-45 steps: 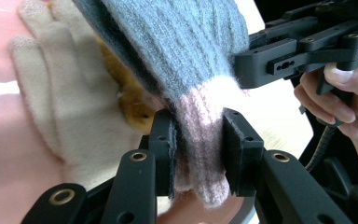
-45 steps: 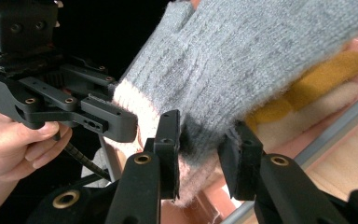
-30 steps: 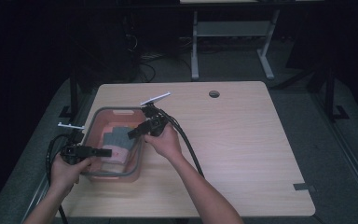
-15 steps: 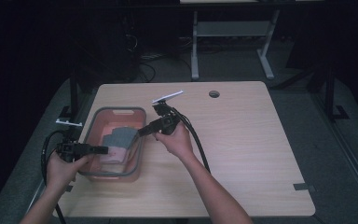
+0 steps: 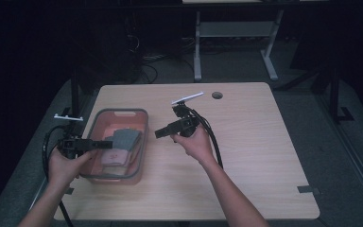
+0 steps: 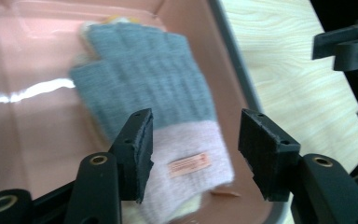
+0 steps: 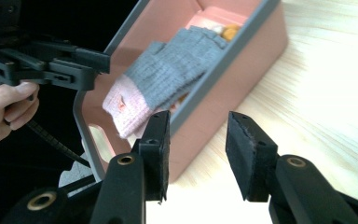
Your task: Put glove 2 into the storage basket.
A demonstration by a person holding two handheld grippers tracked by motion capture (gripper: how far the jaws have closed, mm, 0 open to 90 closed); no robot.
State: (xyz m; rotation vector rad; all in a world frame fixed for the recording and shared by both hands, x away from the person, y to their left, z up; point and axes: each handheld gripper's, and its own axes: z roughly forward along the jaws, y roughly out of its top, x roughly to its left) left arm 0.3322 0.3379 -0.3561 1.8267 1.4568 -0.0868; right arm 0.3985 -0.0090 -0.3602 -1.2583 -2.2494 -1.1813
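A grey glove with a pink cuff lies inside the pink bin near the table's left edge. The left gripper hovers over the bin's near-left part, its jaws just opened and parted around nothing. The right gripper sits over bare wood just beside the bin's right wall, jaws also just opened, empty. A round cable hole marks the far edge.

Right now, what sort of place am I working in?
Probably a lab or workshop: a bare wooden desk with a cable hole, loose cables on the floor, a metal table frame behind, dark surroundings.
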